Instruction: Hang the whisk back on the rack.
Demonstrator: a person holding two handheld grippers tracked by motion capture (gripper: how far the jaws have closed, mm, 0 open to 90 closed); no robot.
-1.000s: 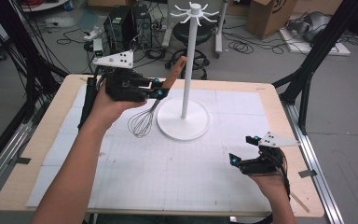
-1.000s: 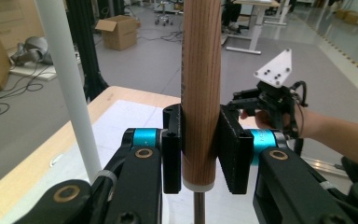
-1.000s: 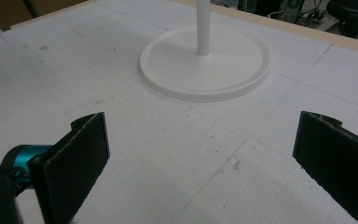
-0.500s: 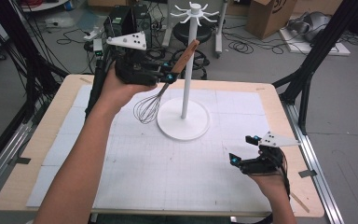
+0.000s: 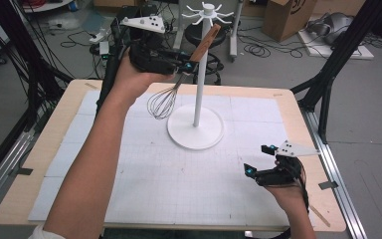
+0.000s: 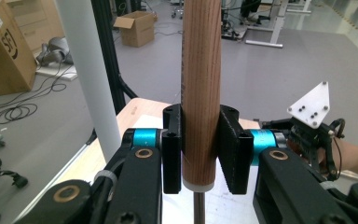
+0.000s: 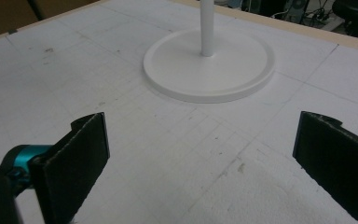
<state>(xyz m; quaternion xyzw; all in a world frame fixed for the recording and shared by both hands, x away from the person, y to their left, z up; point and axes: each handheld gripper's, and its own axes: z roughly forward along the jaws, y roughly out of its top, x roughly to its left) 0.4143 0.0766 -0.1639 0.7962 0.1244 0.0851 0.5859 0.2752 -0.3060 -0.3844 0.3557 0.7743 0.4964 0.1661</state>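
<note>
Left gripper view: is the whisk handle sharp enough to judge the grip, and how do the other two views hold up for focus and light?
Left gripper view: the whisk handle is crisp, wood grain readable, pads pressed on both sides; the background is softer. High view: even light, slightly soft, faint shadows on the table. Right gripper view: the near pads are a little blurred, the stand's base clear, no glare.

This is a robotics lab or workshop. A wooden table (image 5: 49,144) with a white grid mat (image 5: 179,179) stands inside a black frame (image 5: 328,69) hung with cables. On the grey floor at 12 o'clock lie loose cables (image 5: 258,47) beside an electronics rack (image 5: 129,15); cardboard boxes (image 5: 291,17) sit at 1 o'clock. The left gripper view shows more boxes (image 6: 137,28), desk legs (image 6: 265,23) and open grey floor (image 6: 279,70) beyond.
</note>
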